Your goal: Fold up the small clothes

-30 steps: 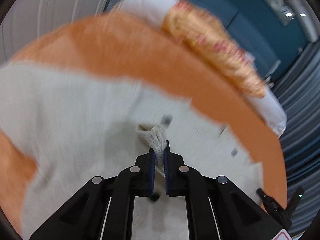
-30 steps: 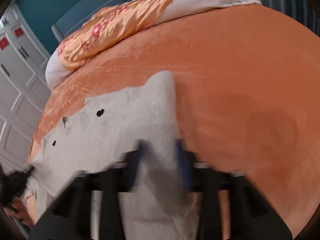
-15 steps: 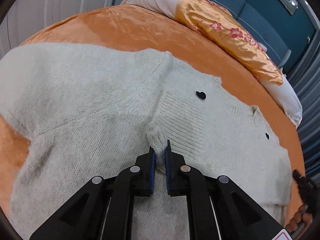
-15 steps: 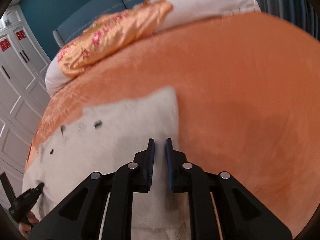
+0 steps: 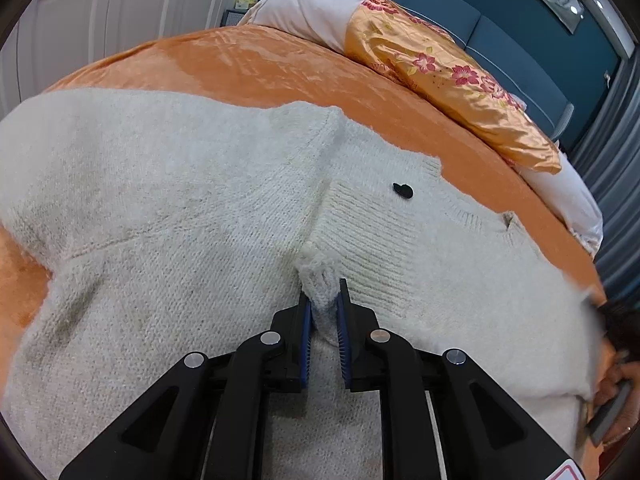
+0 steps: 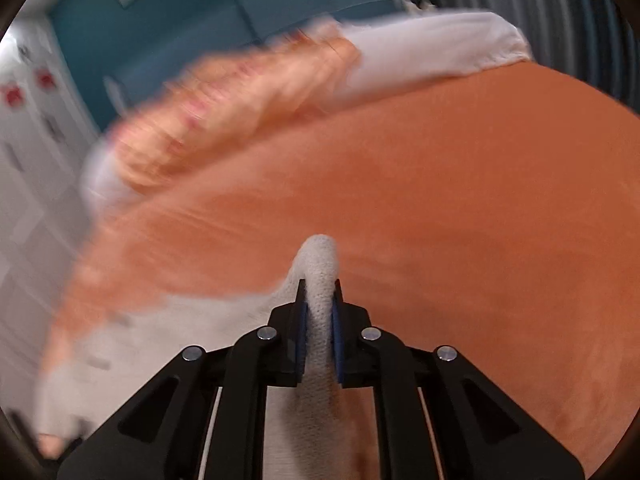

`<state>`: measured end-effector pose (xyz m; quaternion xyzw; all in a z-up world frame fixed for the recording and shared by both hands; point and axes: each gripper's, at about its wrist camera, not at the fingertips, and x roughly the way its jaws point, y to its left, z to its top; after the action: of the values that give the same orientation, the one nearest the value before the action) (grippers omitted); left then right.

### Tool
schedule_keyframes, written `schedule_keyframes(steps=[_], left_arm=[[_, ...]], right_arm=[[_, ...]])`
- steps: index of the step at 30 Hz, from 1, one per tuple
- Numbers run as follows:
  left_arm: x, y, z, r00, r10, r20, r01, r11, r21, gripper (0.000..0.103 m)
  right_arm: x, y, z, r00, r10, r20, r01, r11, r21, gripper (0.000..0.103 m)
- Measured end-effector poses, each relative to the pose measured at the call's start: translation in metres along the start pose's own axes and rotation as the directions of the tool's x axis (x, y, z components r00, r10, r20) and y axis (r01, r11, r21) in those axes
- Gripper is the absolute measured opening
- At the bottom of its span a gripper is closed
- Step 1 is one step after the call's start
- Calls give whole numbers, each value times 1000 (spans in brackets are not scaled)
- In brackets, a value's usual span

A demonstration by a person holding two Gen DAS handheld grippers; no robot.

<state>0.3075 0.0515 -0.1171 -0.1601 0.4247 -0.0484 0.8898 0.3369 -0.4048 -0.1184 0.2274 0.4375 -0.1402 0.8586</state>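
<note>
Two pinches are all I have on this cream knitted sweater [image 5: 168, 208], and both look thin to me, so the nearest risk sits right at my fingertips. My left gripper [image 5: 323, 300] has its jaws drawn narrow on a small raised tuft of knit, near the ribbed band, while the rest of the garment lies spread flat on the orange velvety bedspread [image 5: 248, 64]. My right gripper [image 6: 319, 292] is likewise closed to a narrow gap, with a rolled fold of the same sweater [image 6: 318, 264] standing up between its blue pads; that view is smeared, so I judge the hand is moving fast. If I lift or carry across unevenly, I expect the loose knit to stretch, the small tuft on the left to slip out, and the fold to land crooked or bunch up. The plush cover could also drag on the wool and pull the lower layer along with it. A small black button [image 5: 402, 190] lies beyond the left jaws on the front; folding over it may leave a lump. Farthest off, the floral orange satin pillow [image 5: 452, 80] rests at the head of the bed, well apart from my work.
</note>
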Motion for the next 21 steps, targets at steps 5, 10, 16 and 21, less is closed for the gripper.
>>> schedule_keyframes(steps=[5,10,16,21], left_arm=[[1,-7,-2,999,44,13,-45,998,42,14],[1,-8,-4,998,54,26,-55,997,49,14],[-1,-7,-3,999,43,25,-44,998,40,14],[-6,-4,-1,1000,20,16,-20,1000,21,21]], right_arm=[[-52,-4,-8,993,61,103,-65,997,37,14],[-115,-3,-66,983,68,171,-63,997,-34,58],[-83,10,-96,997,66,43,-62,994,-95,16],[-123,-9,-88,978,91,189,-88,996,-28,8]])
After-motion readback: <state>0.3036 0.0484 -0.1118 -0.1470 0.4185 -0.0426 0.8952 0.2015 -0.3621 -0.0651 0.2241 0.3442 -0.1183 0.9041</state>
